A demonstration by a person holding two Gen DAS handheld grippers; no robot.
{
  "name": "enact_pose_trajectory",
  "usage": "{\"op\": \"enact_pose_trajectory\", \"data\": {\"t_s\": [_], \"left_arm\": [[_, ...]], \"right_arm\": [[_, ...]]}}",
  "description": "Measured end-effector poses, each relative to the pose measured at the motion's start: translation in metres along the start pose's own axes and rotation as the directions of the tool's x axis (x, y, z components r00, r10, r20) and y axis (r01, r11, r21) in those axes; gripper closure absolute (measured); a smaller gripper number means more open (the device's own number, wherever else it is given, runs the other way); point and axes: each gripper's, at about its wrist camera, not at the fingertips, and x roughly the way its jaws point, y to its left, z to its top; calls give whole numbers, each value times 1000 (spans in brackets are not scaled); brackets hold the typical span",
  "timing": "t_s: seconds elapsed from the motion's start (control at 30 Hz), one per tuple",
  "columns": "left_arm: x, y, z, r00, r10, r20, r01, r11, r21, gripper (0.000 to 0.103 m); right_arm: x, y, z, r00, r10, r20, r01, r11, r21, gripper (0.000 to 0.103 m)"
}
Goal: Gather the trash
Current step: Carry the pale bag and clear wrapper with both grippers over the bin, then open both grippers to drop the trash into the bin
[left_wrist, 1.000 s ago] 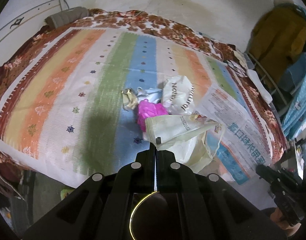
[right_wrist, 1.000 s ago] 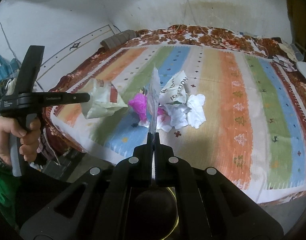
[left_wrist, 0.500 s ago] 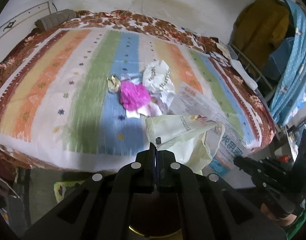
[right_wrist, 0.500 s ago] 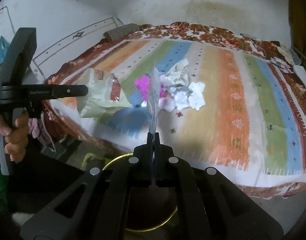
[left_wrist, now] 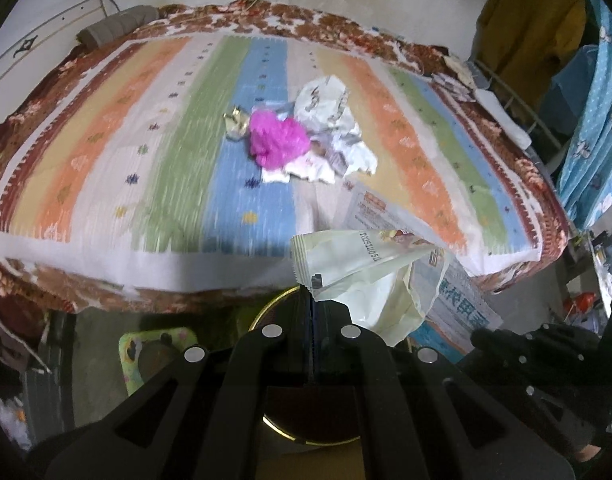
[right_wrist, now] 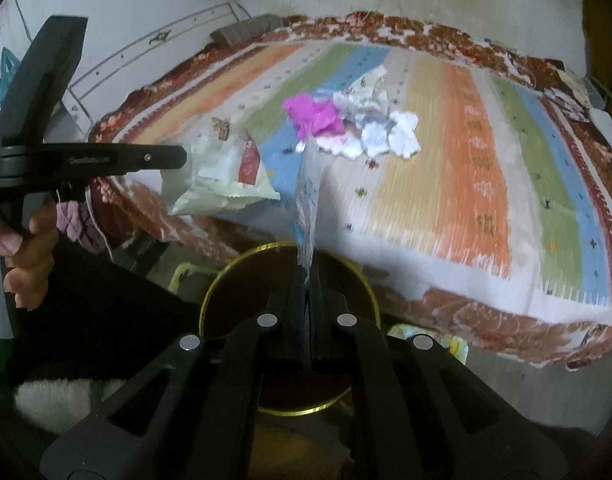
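Note:
My left gripper [left_wrist: 311, 286] is shut on a pale snack wrapper [left_wrist: 358, 272], which hangs in the air off the bed's near edge; it also shows in the right wrist view [right_wrist: 222, 178]. My right gripper [right_wrist: 306, 276] is shut on a printed paper sheet [right_wrist: 308, 200], seen edge-on; in the left wrist view it shows as a newspaper-like sheet [left_wrist: 454, 300]. A dark round bin with a gold rim [right_wrist: 338, 270] sits on the floor below both grippers [left_wrist: 274, 304]. More trash lies on the striped bedspread: a pink plastic wad [left_wrist: 278, 140], crumpled white papers [left_wrist: 334, 116] and a small foil piece [left_wrist: 236, 120].
The bed [right_wrist: 466, 184] fills the view ahead, against a white wall. A colourful mat [left_wrist: 154, 356] lies on the floor left of the bin. Hanging clothes and a blue curtain [left_wrist: 598, 92] are at the right. A grey roll [left_wrist: 114, 28] lies at the bed's far end.
Both grippers have pulled back from the bed and lowered with their trash. The gold-rimmed bin has come into view beneath them, and the trash pile on the bed is farther away.

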Motion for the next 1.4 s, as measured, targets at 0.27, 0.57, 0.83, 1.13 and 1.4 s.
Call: {"op": "enact_pose_trajectory", "data": {"t_s": [0.27, 0.57, 0.83, 1.13, 1.4], "left_arm": [[18, -9, -23, 997, 37, -71, -37, 999, 7, 103], [54, -6, -43, 975, 100, -199, -106, 994, -22, 103], [69, -3, -48, 961, 102, -257, -119, 991, -53, 103], [62, -3, -42, 974, 63, -219, -83, 993, -81, 69], [52, 9, -32, 985, 50, -162, -74, 987, -143, 55]], "right_arm": [[21, 8, -13, 994, 4, -114, -6, 1000, -15, 102], [52, -3, -21, 965, 1, -263, 11, 999, 46, 102], [62, -4, -22, 956, 12, -294, 7, 998, 63, 102], [60, -11, -17, 962, 26, -272, 1, 995, 98, 72], [50, -14, -7, 981, 38, -190, -15, 993, 118, 52]]}}
